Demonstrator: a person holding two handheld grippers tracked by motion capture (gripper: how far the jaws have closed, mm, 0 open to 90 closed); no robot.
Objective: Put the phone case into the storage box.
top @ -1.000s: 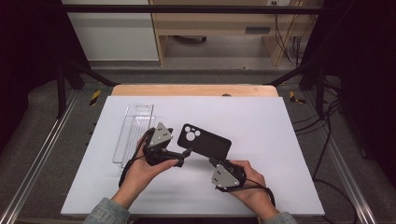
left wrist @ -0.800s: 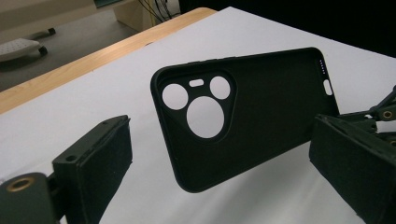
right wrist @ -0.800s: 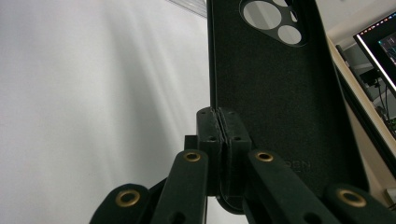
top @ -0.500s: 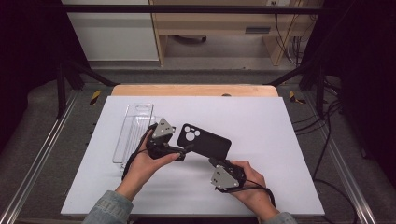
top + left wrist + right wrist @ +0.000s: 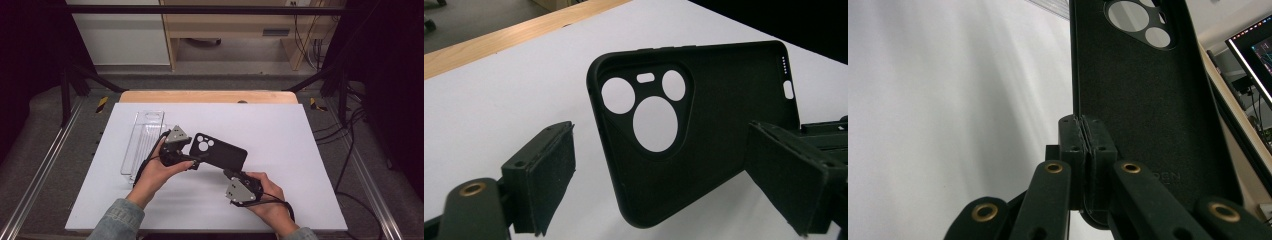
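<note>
while clamped: phone case point(image 5: 218, 151) (right gripper point(image 5: 231, 176))

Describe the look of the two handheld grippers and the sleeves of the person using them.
Both the left gripper and the right gripper are black, each topped by a grey three-cornered plate with small holes. Their fingers carry flat, dark, rough-textured pads; brass-coloured rivets mark the linkages. Black cables trail back. The sleeves are blue denim.

One black soft-lined phone case point(image 5: 218, 152) is on show, its camera end pierced by three round holes and one small oblong slot. One clear rectangular plastic tray point(image 5: 142, 141) lies on the one white table sheet point(image 5: 300, 135). Two hand-held black two-jaw grippers are present, the left gripper point(image 5: 195, 162) and the right gripper point(image 5: 231, 174), each topped by one grey three-cornered plate.
</note>
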